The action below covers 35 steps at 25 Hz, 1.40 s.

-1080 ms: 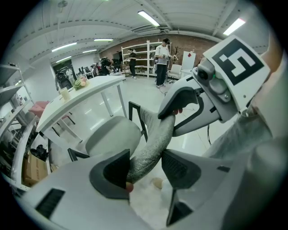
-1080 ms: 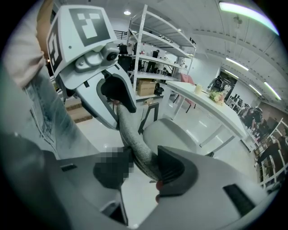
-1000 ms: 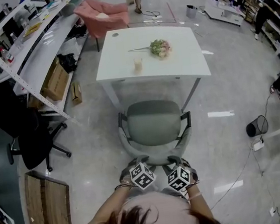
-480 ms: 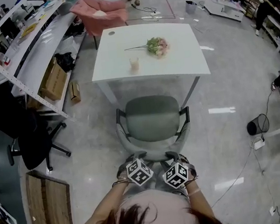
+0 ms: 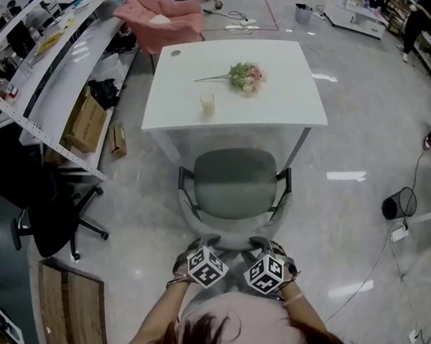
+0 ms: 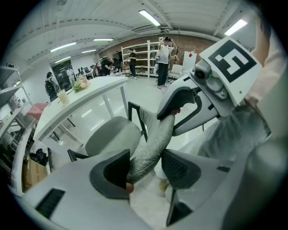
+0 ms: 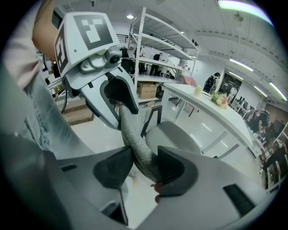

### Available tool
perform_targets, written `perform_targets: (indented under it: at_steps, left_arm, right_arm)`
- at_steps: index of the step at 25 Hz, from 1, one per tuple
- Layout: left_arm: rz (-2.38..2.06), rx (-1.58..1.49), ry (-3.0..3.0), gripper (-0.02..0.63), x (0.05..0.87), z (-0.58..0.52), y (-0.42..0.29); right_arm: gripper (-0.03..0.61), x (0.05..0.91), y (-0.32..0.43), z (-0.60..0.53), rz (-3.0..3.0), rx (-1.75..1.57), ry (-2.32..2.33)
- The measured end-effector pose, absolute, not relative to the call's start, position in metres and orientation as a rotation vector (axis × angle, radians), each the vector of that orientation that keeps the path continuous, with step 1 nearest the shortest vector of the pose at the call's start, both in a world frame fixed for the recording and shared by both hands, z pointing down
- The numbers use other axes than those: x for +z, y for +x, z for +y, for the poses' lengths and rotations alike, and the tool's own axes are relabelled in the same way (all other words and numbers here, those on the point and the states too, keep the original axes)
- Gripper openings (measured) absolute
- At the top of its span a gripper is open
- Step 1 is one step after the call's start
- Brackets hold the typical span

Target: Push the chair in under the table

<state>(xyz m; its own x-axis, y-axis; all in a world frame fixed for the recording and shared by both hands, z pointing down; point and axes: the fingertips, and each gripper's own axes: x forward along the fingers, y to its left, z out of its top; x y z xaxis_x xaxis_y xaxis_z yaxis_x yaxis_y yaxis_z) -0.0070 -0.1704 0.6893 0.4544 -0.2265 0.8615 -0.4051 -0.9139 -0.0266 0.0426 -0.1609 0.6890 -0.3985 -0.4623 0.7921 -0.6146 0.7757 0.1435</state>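
A grey office chair (image 5: 235, 182) with black armrests stands at the near edge of the white table (image 5: 285, 100); its seat front reaches the table's edge. Both grippers clamp the top rim of its curved grey backrest (image 5: 234, 244). My left gripper (image 5: 207, 247) is shut on the rim's left part, and the fabric fills its jaws (image 6: 145, 166). My right gripper (image 5: 262, 245) is shut on the right part, pads pressed on both faces of the backrest (image 7: 132, 139). Each gripper view shows the other gripper further along the rim.
On the table lie a flower bunch (image 5: 246, 74) and a small cup (image 5: 208, 104). A black office chair (image 5: 50, 219) and a shelf rack (image 5: 40, 80) stand left, a pink armchair (image 5: 161, 18) behind the table. A black bin (image 5: 399, 203) sits right.
The chair has rolled forward toward the table, with both grippers following on its backrest. The grips are unchanged.
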Motion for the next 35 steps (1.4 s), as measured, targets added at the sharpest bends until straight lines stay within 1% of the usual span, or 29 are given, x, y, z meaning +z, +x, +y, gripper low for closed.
perform_targets:
  at_steps: [35]
  left_arm:
    - [-0.648, 1.406, 2.514, 0.224, 0.687, -0.268, 0.022]
  right_arm:
    - [0.170, 0.687, 0.071, -0.261, -2.131, 0.186, 0.697]
